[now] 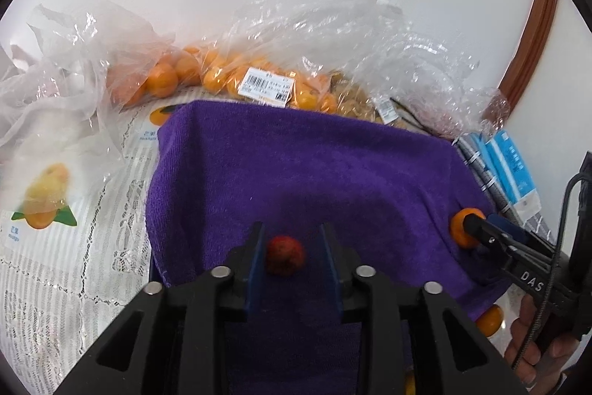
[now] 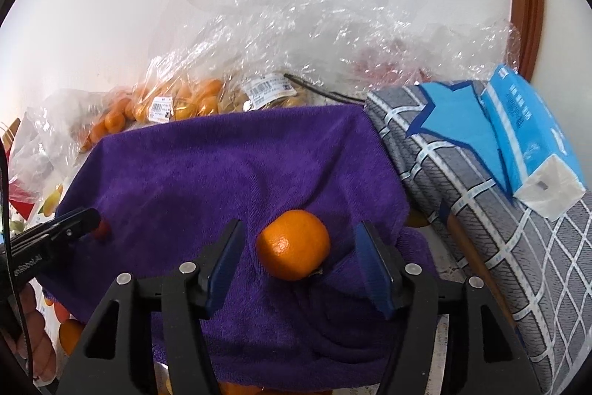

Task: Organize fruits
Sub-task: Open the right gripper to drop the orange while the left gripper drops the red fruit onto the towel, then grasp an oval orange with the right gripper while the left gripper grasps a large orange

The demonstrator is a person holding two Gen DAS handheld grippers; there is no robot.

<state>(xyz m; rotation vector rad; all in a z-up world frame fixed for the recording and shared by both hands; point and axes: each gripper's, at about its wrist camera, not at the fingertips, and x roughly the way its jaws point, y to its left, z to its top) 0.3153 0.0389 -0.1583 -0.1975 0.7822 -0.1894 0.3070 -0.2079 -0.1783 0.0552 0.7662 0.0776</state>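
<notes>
A small red lychee (image 1: 285, 254) lies on the purple towel (image 1: 314, 165) between the fingers of my left gripper (image 1: 291, 239), which is open; the lychee touches or nearly touches the left finger. An orange mandarin (image 2: 293, 244) lies on the towel (image 2: 222, 173) between the fingers of my right gripper (image 2: 300, 237), which is open with gaps on both sides. The right gripper also shows in the left wrist view (image 1: 477, 228) beside the mandarin (image 1: 462, 228). The left gripper shows in the right wrist view (image 2: 79, 221) with the lychee (image 2: 100, 228) behind its tip.
Clear plastic bags of mandarins (image 1: 222, 76) and other fruit lie behind the towel by the white wall. A grey checked cloth (image 2: 481, 210) with a blue tissue pack (image 2: 532, 143) lies to the right. Loose mandarins (image 1: 490, 319) sit by the towel's front edge. A fruit-printed tablecloth (image 1: 74, 228) covers the left.
</notes>
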